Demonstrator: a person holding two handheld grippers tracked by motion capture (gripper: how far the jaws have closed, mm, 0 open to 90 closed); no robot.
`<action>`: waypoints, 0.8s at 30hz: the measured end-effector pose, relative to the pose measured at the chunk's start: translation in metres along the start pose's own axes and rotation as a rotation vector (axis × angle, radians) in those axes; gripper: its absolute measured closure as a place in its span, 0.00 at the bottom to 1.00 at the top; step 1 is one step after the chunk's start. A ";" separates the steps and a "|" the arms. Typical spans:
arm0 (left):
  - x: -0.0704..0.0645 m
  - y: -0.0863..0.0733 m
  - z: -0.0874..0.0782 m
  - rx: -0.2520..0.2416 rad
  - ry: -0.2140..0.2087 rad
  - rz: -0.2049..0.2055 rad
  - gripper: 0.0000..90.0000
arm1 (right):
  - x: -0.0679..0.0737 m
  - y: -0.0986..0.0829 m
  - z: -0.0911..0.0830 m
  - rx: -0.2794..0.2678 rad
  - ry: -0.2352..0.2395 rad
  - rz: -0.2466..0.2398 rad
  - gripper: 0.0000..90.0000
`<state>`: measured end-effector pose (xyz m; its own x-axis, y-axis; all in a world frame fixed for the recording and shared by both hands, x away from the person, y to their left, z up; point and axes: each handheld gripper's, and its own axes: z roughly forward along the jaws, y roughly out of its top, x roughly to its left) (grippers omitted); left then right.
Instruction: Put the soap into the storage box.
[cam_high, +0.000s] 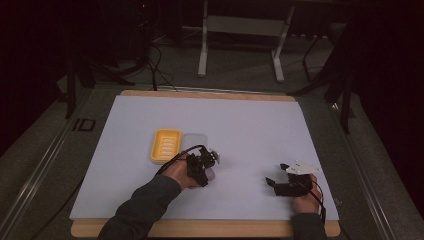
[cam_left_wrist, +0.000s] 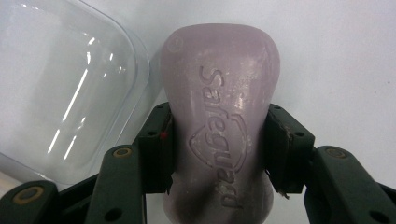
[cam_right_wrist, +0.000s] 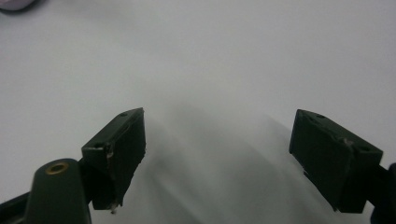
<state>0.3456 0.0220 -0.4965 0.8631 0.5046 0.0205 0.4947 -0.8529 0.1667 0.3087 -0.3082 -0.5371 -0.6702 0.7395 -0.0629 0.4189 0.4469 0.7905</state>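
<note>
Gripping soap bar (cam_left_wrist: 219, 140), left gripper (cam_left_wrist: 217, 149) beside clear lid (cam_left_wrist: 65, 93); right gripper (cam_right_wrist: 217, 158) wide.

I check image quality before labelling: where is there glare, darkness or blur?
High view: dim, with dark surroundings beyond the table. Left gripper view: bright, white glare streaks on the clear lid; the embossed soap bar is sharp. Right gripper view: soft shadows between the right gripper jaws.
</note>
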 end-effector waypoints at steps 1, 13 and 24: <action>0.000 0.000 0.000 -0.002 -0.001 -0.005 0.56 | 0.000 0.000 0.000 0.000 0.000 0.000 0.20; 0.003 -0.003 -0.008 -0.020 0.002 -0.013 0.56 | 0.000 0.000 0.000 0.000 0.000 -0.001 0.20; 0.006 -0.004 -0.017 -0.030 -0.005 -0.006 0.56 | 0.000 0.000 0.000 0.000 0.000 -0.001 0.20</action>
<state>0.3469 0.0308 -0.4805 0.8607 0.5090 0.0145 0.4967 -0.8454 0.1963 0.3087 -0.3082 -0.5371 -0.6706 0.7391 -0.0639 0.4180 0.4476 0.7906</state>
